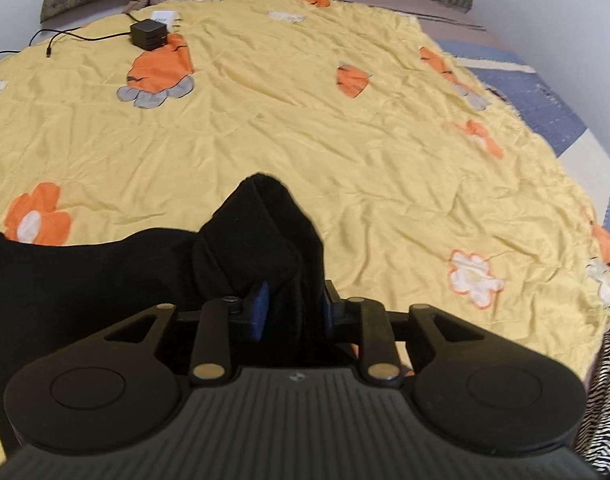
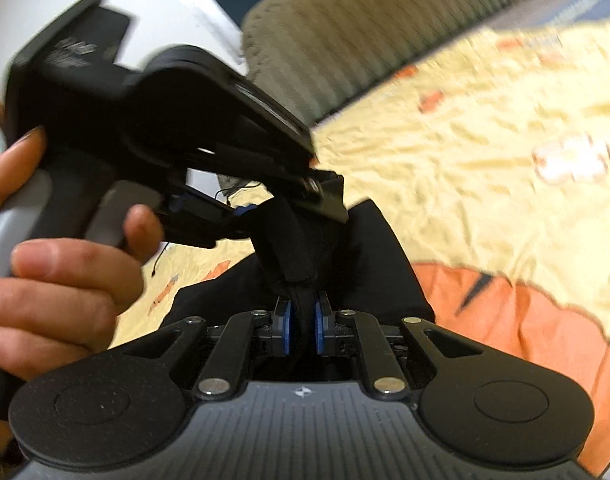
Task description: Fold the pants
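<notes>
Yellow bedding printed with orange and white flowers covers a wide bed (image 1: 345, 120), with a padded headboard at the far end. On the near part of the bed lie black pants (image 1: 85, 280), partly spread flat toward the left and partly gathered up into a bunched peak between the two grippers.

From the left wrist view, the left gripper (image 1: 293, 304) has a fold of the black cloth between its blue-padded fingers (image 1: 261, 300); the gap is narrow, and whether the pads press or have just let go cannot be told. From the right wrist view, the right gripper (image 2: 303, 320) has its fingers nearly closed, pinching a ridge of the pants. Just beyond it the left gripper appears again, held in a person's hand (image 2: 57, 276), the two tools close together over the same bunch.

Judging from this, a fold is being laid down. To do it well, both held corners should come down level, edges matched, cloth drawn taut and smoothed before either side lets go.

Far off on the bed sits a small black box (image 1: 147, 32) with a trailing cable.
</notes>
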{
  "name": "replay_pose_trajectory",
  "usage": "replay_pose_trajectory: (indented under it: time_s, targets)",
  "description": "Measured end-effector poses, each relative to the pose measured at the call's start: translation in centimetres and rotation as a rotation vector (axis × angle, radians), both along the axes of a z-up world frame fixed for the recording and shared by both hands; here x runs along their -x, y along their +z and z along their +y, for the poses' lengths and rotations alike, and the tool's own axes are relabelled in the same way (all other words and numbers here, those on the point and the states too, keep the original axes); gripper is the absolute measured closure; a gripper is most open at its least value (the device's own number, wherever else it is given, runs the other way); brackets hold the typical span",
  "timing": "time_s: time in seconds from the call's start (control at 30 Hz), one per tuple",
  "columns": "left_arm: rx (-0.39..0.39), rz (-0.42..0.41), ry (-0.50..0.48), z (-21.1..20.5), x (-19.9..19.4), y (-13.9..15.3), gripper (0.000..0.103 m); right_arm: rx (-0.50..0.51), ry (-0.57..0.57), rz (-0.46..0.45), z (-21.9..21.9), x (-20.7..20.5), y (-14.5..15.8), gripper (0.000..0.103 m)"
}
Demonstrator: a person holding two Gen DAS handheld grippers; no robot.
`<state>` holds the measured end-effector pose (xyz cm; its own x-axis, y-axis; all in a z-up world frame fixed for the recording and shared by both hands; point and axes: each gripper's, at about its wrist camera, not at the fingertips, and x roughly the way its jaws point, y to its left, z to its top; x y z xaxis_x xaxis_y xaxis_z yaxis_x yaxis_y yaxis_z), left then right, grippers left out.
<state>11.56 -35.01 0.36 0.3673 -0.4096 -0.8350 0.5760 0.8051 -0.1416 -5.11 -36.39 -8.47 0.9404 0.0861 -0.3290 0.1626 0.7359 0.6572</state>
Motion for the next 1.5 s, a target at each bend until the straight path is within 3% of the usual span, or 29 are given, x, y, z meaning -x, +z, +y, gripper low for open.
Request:
replay_pose_trajectory:
  time_s: [0.07,0.3,0.47,0.53,0.67,0.7,0.73,1.1,1.17,1.2,1.37,1.5]
  targets:
    - [0.011,-0.017,-0.001,0.0,0.2,0.5,0.076,-0.071,-0.002,0.004,-0.7,0.1,-0.6,0.092]
    - [-0.001,-0.141,0.066,3.2,0.2,2.9,0.048,-0.413,-0.017,0.013,-3.5,0.5,-3.6,0.092]
    - [-0.014,-0.173,0.146,8.6,-1.0,3.7,0.038,-0.448,-0.012,0.032,-4.0,1.6,-3.0,0.089]
    - [-0.016,-0.189,0.182,11.1,-1.4,3.8,0.032,-0.4,-0.009,0.052,-4.4,3.0,-2.2,0.089]
    - [-0.012,-0.201,0.259,15.4,-1.9,3.5,0.026,0.034,-0.086,0.049,-3.5,5.0,2.5,0.083]
    - [-0.008,-0.195,0.267,16.0,-1.9,3.3,0.026,0.077,-0.075,0.038,-3.5,4.7,2.7,0.075]
    - [-0.005,-0.187,0.274,16.4,-1.8,3.1,0.026,0.087,-0.058,0.026,-3.5,4.2,3.1,0.072]
    - [-0.019,-0.19,0.248,17.8,0.2,1.4,0.019,0.042,-0.065,0.092,-3.7,-0.2,2.0,0.071]
    - [-0.023,-0.188,0.248,17.9,0.4,0.9,0.019,0.03,-0.06,0.097,-3.6,-0.8,1.7,0.081]
    - [-0.026,-0.185,0.248,18.0,0.5,0.6,0.018,0.032,-0.046,0.089,-3.5,-0.9,1.7,0.096]
    - [-0.047,-0.174,0.258,18.9,0.5,-0.4,0.018,0.054,-0.075,0.052,-3.1,1.2,2.0,0.096]
    - [-0.053,-0.159,0.27,19.3,0.0,-0.8,0.018,-0.01,-0.085,0.115,-3.9,0.9,0.2,0.095]
